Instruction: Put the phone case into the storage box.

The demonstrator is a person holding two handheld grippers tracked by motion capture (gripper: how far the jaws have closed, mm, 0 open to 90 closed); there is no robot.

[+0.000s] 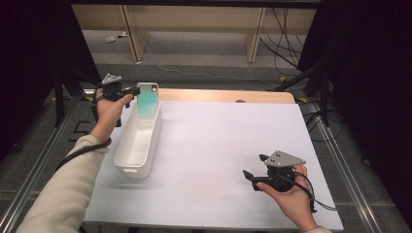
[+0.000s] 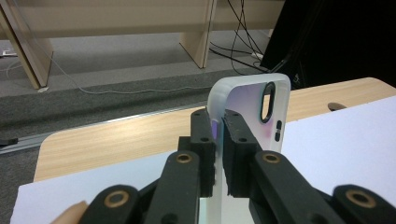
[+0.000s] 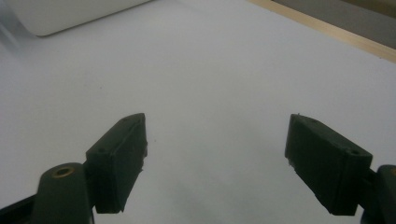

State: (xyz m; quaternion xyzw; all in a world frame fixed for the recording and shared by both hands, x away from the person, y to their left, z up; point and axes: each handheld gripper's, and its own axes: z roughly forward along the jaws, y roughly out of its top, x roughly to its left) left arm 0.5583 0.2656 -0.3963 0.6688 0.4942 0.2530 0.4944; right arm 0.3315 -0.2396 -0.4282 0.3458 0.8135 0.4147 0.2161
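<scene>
Item one, the table: a white sheet over a wooden top, whose far edge shows bare. Item two, the white bin: a long, narrow tub lying lengthwise at the left of the sheet, with nothing visible on its floor in the high view. Item three, the phone case: translucent with a green-to-violet tint, held upright over the far end of the bin, camera cut-out uppermost. Item four, my left gripper: its jaws are pressed onto the case's side edge, pinching it. Item five, my right gripper: jaws spread wide with nothing between them, hovering low over the bare sheet at the near right, well apart from the bin. Progress, as I judge it: the case is lifted and brought over the bin; lowering it in and letting go are left. The left gripper view shows the pads clamping the case's rim, which the high view leaves too small to read; the right gripper view catches a corner of the bin.
</scene>
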